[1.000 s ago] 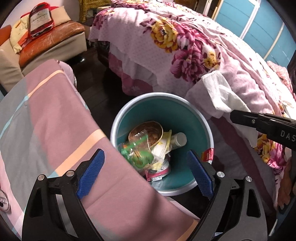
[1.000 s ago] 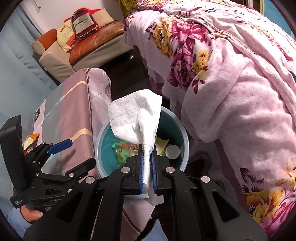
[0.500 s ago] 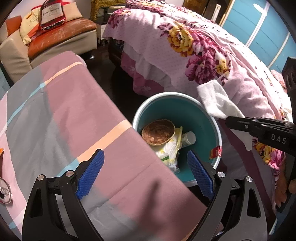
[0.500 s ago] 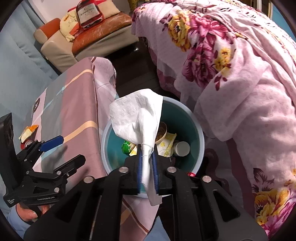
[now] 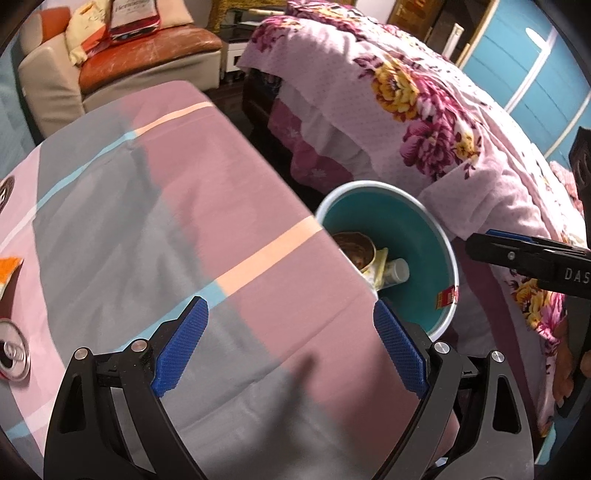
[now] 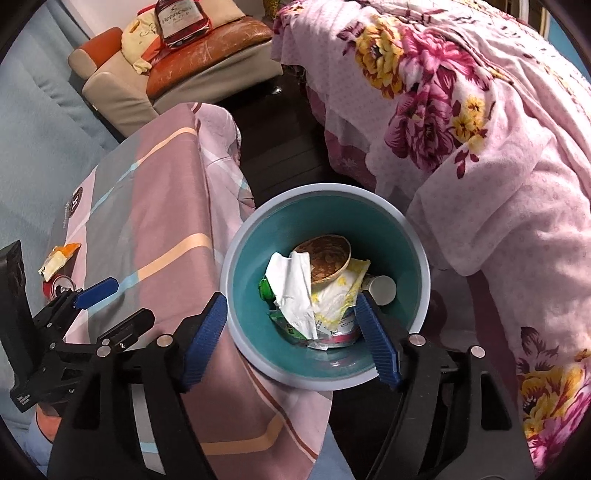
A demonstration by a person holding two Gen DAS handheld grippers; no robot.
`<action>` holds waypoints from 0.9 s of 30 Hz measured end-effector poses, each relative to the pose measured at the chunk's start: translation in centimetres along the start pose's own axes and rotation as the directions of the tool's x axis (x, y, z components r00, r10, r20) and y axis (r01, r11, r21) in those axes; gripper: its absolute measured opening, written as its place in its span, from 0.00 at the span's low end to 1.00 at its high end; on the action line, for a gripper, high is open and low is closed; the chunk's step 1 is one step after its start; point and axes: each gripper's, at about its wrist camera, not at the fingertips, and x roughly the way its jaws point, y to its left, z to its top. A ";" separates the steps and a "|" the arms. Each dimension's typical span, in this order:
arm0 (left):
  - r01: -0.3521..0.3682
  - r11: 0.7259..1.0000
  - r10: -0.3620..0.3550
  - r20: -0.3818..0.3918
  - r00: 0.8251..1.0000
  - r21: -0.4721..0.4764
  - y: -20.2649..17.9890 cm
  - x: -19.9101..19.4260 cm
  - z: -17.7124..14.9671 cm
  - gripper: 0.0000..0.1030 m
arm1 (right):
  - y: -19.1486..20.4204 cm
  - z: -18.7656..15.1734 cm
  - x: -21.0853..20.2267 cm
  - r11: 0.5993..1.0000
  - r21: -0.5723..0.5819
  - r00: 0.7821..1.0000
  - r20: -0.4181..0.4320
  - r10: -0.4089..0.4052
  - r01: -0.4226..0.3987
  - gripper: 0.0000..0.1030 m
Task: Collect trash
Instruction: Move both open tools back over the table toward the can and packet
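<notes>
Hanging over a teal bin (image 6: 402, 236), the right gripper (image 6: 291, 332) has just been opening its blue fingers (image 6: 203, 336), which now stand wide apart with nothing pinched between them. The white tissue (image 6: 293, 291) lies crumpled inside the bin, on top of a brown paper bowl (image 6: 330, 260), a yellow-and-white wrapper (image 6: 341, 295), a green packet (image 6: 264, 290) and a small white cup (image 6: 382, 290). The bin stands on the dark floor (image 6: 280, 155) between a bench (image 6: 155, 221) draped in a pink, grey and peach cloth and a bed (image 6: 480, 129) covered by a pink flowered blanket. The left gripper (image 5: 291, 343) hovers over the bench cloth, its fingers (image 5: 181, 350) spread and empty. A drink can (image 6: 59, 286) and an orange-and-yellow wrapper (image 6: 59, 256) sit on the far end of the bench, near the left gripper. Beyond them, a bottle-shaped cushion (image 6: 183, 22) rests on a sofa with an orange seat (image 6: 207, 51).
</notes>
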 end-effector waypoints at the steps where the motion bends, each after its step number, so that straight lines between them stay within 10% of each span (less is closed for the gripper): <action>1: -0.001 1.000 0.001 0.001 1.000 -0.008 0.4 -0.2 -0.2 0.89 | 0.2 0.0 0.0 1.000 -0.004 1.000 0.000 -0.001 0.001 0.68; 27: -0.127 0.968 0.154 0.110 0.982 -0.217 15.1 -11.2 -8.9 0.89 | 19.8 -1.7 -0.7 0.924 -0.381 0.998 -0.065 0.014 -0.037 0.73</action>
